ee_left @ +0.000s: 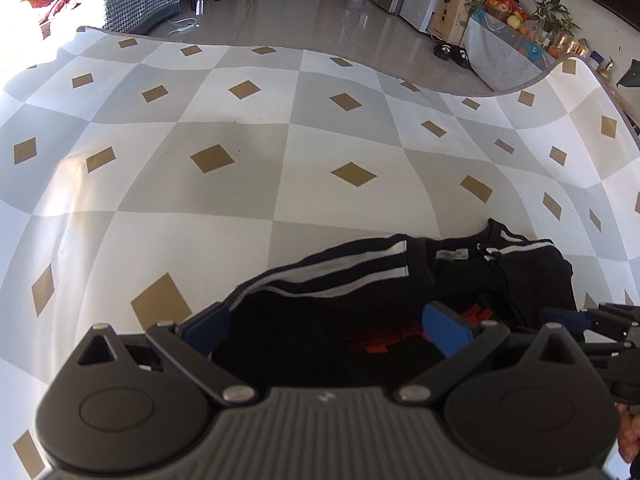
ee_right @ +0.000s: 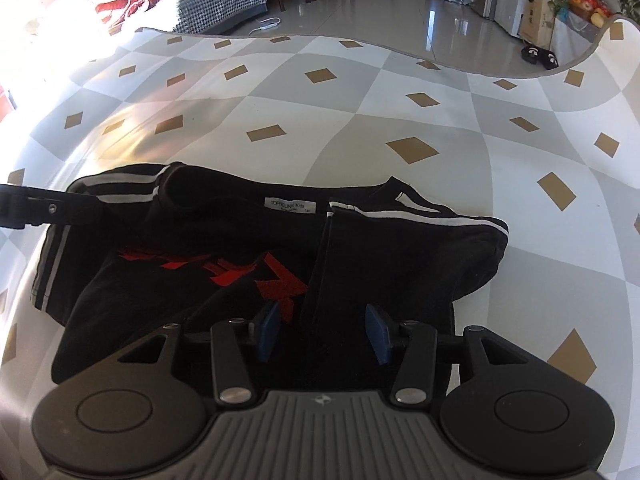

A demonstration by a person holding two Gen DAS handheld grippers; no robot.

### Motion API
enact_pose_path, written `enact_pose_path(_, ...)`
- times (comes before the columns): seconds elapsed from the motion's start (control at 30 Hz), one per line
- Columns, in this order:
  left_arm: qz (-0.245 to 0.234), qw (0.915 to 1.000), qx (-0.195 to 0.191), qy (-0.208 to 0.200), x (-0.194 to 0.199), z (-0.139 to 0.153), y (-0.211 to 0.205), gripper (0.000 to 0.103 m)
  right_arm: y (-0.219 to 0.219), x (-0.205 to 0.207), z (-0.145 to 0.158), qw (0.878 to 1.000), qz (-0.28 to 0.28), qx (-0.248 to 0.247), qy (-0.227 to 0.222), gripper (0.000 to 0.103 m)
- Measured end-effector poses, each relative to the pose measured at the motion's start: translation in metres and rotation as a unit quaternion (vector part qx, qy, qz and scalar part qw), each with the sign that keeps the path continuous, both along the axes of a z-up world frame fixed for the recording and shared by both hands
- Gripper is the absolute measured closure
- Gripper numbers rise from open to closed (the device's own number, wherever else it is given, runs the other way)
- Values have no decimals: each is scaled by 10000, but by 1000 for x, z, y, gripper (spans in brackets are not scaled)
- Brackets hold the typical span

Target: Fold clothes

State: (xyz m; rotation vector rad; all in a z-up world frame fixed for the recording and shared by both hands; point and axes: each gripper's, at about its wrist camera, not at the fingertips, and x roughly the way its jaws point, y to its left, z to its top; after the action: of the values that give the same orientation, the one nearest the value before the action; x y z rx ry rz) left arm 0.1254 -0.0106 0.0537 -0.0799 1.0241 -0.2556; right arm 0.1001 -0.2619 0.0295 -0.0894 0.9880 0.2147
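The black shirt lies on the mat, one sleeve folded in, left side unfolded; both the left gripper and right gripper hover spread apart.

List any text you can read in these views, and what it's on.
"TOPPELINA Kids" (first word uncertain): white neck label inside the black shirt; smaller print under it is too small to read.
Same label in the left wrist view: blurred, unreadable.
Red print on the shirt's chest: creased, unreadable.
Cardboard box markings: too small.

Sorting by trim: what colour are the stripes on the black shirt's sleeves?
White, in pairs along each sleeve of the black shirt; clearest in the right wrist view.
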Motion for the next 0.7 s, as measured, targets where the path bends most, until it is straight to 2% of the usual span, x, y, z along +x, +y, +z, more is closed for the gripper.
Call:
enact_pose_path(0.17, -83, 9994, -5, 338, 3, -22, -5, 0, 2, 1, -9, 9996, -60, -260, -31, 59)
enact_pose_path(0.33, 15, 9992, 154, 372, 10, -37, -4, 0, -8, 3, -4, 9991, -317, -262, -121, 87)
enact_pose_path(0.4, 96, 9992, 229, 314, 15, -39, -3, 0, -17, 4, 2, 9979, -550, -254, -241, 90)
enact_pose_path(0.7, 735, 9968, -220, 243, 45, -36, 14, 0, -65, 5, 28, 9837, -1638, -249, -698, 92)
